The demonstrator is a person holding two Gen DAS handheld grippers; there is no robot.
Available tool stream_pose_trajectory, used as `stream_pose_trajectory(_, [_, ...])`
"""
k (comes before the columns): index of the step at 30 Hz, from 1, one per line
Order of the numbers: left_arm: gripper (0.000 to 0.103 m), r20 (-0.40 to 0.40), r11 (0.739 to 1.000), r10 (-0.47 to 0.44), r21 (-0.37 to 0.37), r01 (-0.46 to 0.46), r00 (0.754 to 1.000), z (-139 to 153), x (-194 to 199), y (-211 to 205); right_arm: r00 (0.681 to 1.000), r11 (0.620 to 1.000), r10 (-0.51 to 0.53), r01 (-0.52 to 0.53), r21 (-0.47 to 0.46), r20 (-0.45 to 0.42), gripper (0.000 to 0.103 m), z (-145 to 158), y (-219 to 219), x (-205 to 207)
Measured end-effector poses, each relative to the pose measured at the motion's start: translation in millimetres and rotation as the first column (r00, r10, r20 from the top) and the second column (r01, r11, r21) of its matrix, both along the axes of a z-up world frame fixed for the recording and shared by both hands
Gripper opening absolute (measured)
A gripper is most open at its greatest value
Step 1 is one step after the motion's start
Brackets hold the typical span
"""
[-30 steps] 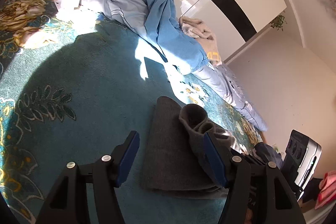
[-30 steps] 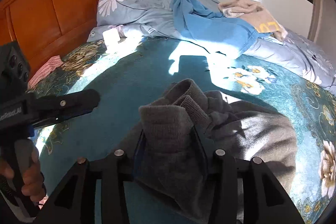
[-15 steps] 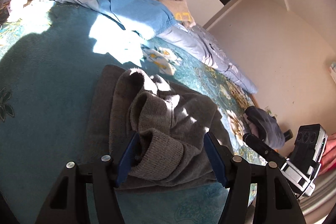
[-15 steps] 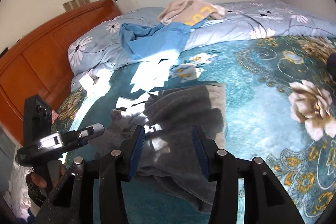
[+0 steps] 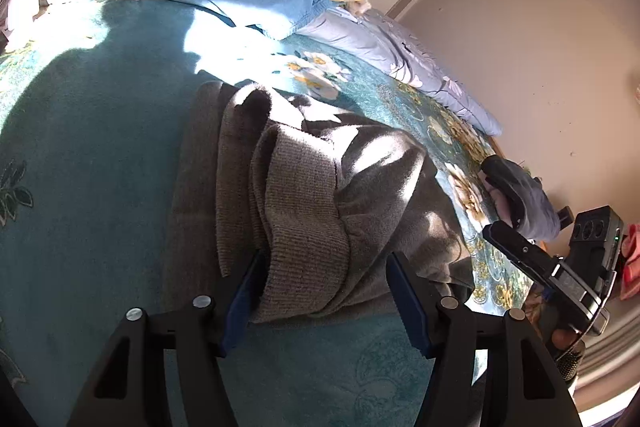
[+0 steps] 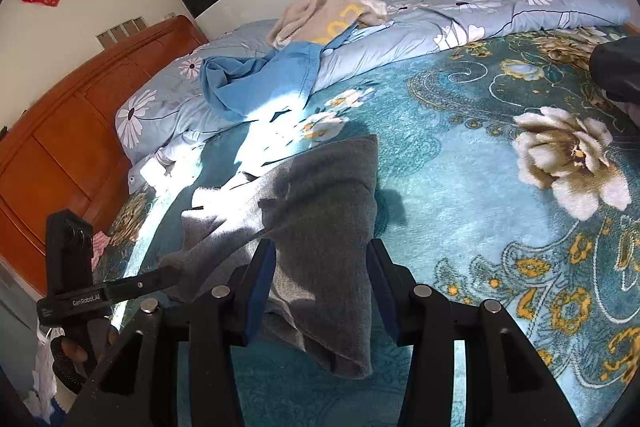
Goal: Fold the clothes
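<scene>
Left wrist view: left tool [image 5: 324, 291] clamped on the ribbed fold of a grey sweater [image 5: 304, 195] lying on the teal bed [image 5: 88, 115]; its near edge is hidden behind the fingers. Right tool [image 6: 320, 279] also grips the sweater, at 6 o'clock. Beige garment [image 6: 328, 15] at 12 bears yellow letters, unreadable. "GenRoboAI" reads on the left tool at 8 o'clock.

"GenRoboAI" on the left tool [image 6: 92, 301]; yellow letters on beige garment [image 6: 332, 15] unreadable.
</scene>
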State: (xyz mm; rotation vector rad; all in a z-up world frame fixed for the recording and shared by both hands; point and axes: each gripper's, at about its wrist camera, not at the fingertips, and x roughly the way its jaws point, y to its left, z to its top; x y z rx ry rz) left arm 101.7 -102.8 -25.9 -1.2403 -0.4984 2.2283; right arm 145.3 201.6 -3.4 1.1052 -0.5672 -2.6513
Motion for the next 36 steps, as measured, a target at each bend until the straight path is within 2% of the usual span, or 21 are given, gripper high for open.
stream_pose_trajectory(2, [0.066, -0.024, 0.999, -0.036, 0.015, 0.036, 0.999, 7.7, -2.4, 5.4, 1.0, 1.0, -0.004, 0.004, -0.007, 0.01, 0.048, -2.9, 1.7, -0.8])
stream_pose_trajectory(6, [0.066, -0.032, 0.996, -0.089, -0.006, 0.089, 0.996, 7.9, -19.8, 20.3, 1.0, 1.0, -0.001, 0.001, -0.026, 0.01, 0.048, -5.5, 2.1, -0.2])
stream_pose_trajectory(9, [0.066, 0.017, 0.997, -0.06, 0.057, 0.059, 0.998, -2.0, -36.7, 14.8, 1.0, 0.999, -0.008, 0.008, -0.032, 0.009, 0.048, -5.7, 4.4, 2.0])
stream_pose_trajectory(10, [0.063, 0.019, 0.996, -0.05, 0.078, 0.048, 0.999, -2.4, -38.3, 11.5, 1.0, 0.999, -0.012, 0.012, -0.032, 0.008, 0.048, -5.4, 5.6, 3.1])
stream_pose_trajectory(11, [0.057, 0.017, 0.994, -0.039, 0.098, 0.037, 0.999, -2.2, -39.0, 8.0, 1.0, 0.999, -0.017, 0.017, -0.032, 0.007, 0.048, -5.3, 7.1, 4.0])
stream_pose_trajectory(13, [0.018, 0.01, 0.997, -0.009, 0.074, 0.009, 1.0, -2.2, -37.8, 3.5, 1.0, 0.999, -0.027, 0.028, -0.035, 0.012, 0.048, -6.1, 10.9, 4.4])
stream_pose_trajectory(14, [0.011, 0.007, 0.999, 0.006, 0.053, -0.007, 1.0, -2.8, -36.5, 1.8, 0.999, 0.999, -0.032, 0.033, -0.038, 0.015, 0.048, -7.0, 12.6, 4.2])
stream_pose_trajectory(17, [0.009, -0.013, 0.999, 0.037, 0.03, -0.037, 0.999, -2.7, -32.5, -2.7, 0.999, 0.998, -0.037, 0.038, -0.049, 0.028, 0.048, -10.6, 15.1, 3.3])
stream_pose_trajectory(19, [0.007, -0.054, 0.998, 0.058, 0.023, -0.057, 0.997, 6.6, -32.4, -5.4, 0.999, 0.998, -0.033, 0.035, -0.052, 0.035, 0.048, -12.3, 14.5, 3.1])
stream_pose_trajectory(21, [0.007, -0.146, 0.996, 0.091, 0.025, -0.088, 0.985, 29.8, -32.5, -12.0, 0.999, 0.998, -0.029, 0.031, -0.052, 0.036, 0.048, -12.6, 13.5, 2.9])
stream_pose_trajectory(23, [0.006, -0.24, 0.992, 0.123, 0.027, -0.12, 0.963, 54.4, -34.0, -21.4, 0.999, 0.998, -0.029, 0.03, -0.051, 0.031, 0.048, -11.2, 12.9, 3.7])
stream_pose_trajectory(27, [0.006, -0.145, 0.982, 0.18, -0.026, -0.186, 0.973, 26.1, -56.5, -35.5, 0.999, 0.998, -0.027, 0.029, -0.053, 0.03, 0.048, -12.1, 12.1, 3.2])
stream_pose_trajectory(29, [0.006, -0.057, 0.976, 0.205, -0.063, -0.208, 0.977, -6.2, -63.2, -41.0, 0.999, 0.998, -0.026, 0.028, -0.055, 0.04, 0.048, -15.6, 12.3, 2.0])
stream_pose_trajectory(30, [0.006, -0.018, 0.975, 0.213, -0.055, -0.214, 0.977, -21.0, -63.9, -43.6, 0.999, 0.998, -0.023, 0.026, -0.055, 0.048, 0.048, -18.1, 12.5, 0.8])
stream_pose_trajectory(33, [0.007, 0.005, 0.972, 0.234, -0.034, -0.234, 0.972, -35.8, -59.4, -49.8, 0.997, 0.998, -0.016, 0.02, -0.057, 0.071, 0.048, -25.0, 12.5, -1.6])
stream_pose_trajectory(36, [0.007, -0.015, 0.972, 0.225, -0.071, -0.226, 0.974, -32.2, -55.2, -44.6, 0.998, 0.998, -0.007, 0.011, -0.058, 0.069, 0.048, -24.6, 10.9, -4.3])
